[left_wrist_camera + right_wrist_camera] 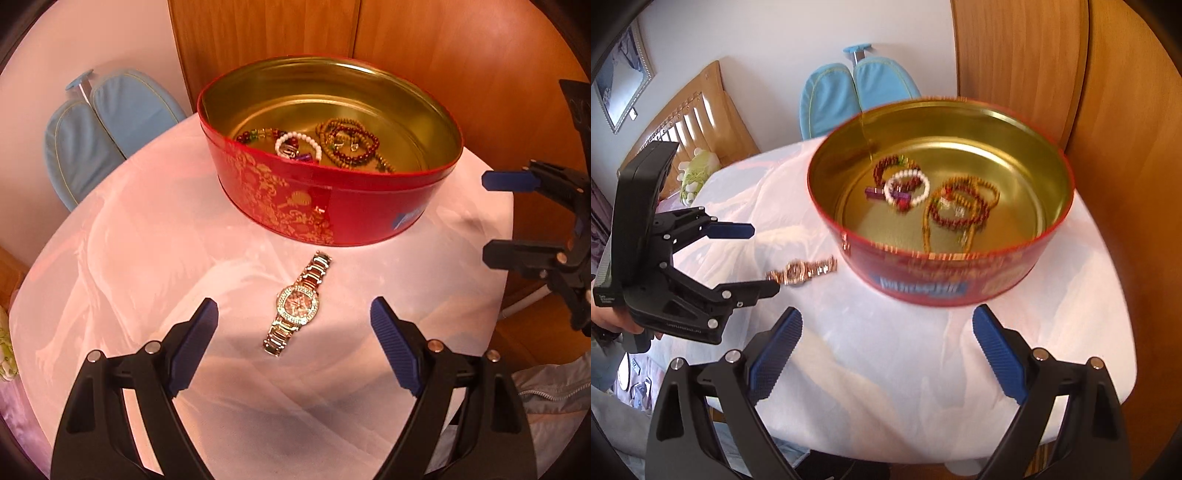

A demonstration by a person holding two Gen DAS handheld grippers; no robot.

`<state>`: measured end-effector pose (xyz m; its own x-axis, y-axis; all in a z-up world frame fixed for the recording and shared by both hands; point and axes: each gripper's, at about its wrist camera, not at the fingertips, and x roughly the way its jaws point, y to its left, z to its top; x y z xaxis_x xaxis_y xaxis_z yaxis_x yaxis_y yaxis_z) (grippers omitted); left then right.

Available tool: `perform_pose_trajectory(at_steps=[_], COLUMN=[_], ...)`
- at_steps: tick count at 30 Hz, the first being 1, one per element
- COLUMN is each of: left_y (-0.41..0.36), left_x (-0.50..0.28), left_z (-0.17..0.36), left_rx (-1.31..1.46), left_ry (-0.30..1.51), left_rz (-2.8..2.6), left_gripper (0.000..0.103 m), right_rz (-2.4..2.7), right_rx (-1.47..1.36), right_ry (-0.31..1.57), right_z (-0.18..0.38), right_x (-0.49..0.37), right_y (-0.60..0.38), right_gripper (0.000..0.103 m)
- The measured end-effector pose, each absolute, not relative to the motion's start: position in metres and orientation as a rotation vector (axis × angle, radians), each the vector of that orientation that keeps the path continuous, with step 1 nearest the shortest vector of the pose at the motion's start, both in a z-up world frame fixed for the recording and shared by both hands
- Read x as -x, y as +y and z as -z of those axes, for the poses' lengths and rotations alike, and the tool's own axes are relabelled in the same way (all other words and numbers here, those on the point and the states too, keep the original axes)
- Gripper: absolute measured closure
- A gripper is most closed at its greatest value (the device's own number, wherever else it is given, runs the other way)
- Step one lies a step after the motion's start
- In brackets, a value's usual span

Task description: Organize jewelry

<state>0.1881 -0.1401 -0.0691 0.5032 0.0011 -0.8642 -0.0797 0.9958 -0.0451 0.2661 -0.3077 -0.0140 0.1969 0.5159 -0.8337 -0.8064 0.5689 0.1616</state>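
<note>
A gold, jewelled watch (297,304) lies flat on the white tablecloth, just in front of a round red tin (295,199); the right wrist view also shows the watch (801,272) left of the tin (923,284). Inside the tin lie several bead bracelets (347,142) (945,201). My left gripper (293,314) is open and empty, its fingers on either side of the watch and a little above it. My right gripper (886,321) is open and empty, close in front of the tin. Each gripper shows in the other's view: the right one (491,218), the left one (764,260).
The small round table has a white cloth (147,258). A blue padded chair (107,122) stands behind it on the left. Wooden wardrobe doors (443,55) close off the back and right. A wooden bed headboard (698,110) stands far left.
</note>
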Motion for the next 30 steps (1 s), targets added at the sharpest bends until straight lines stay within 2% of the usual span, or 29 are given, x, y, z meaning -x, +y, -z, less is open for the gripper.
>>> perform_pose_trajectory(at_steps=[8,18,20,21,22,23,24,30], left_y=[-0.143,-0.153,-0.153,-0.153,-0.152,-0.153,-0.154,-0.159], left_x=[-0.195,-0.201,-0.199,-0.199,-0.197,-0.197,-0.196,-0.194], left_z=[0.088,0.106,0.106,0.106,0.106,0.106,0.105,0.104], left_rx=[0.039,-0.085,-0.075,-0.057,-0.034,-0.017,-0.025,-0.065], left_ry=[1.033,1.030,1.019,1.016,1.012,1.008,1.002,0.997], left_rz=[-0.046,-0.057,-0.047,-0.029,-0.009,0.011,0.007,-0.008], left_gripper=[0.021,0.021,0.025,0.035,0.051,0.059,0.072,0.071], right_rz=[-0.916,-0.893,-0.890,-0.889,-0.888,-0.887,-0.887,-0.894], right_rx=[0.323,0.329,0.323,0.322,0.323,0.322,0.322,0.327], right_ry=[1.107,1.124,1.128,1.130,1.132,1.133,1.135,1.132], right_z=[0.044,0.046,0.046,0.047,0.047,0.048,0.049,0.048], right_x=[-0.266,-0.266,-0.268,-0.268,-0.268,-0.268,-0.268,-0.266], right_y=[-0.308,-0.314,-0.314,-0.314,-0.314,-0.314,-0.314,-0.315], right_gripper=[0.009,0.009,0.009,0.009,0.009,0.009,0.009,0.009])
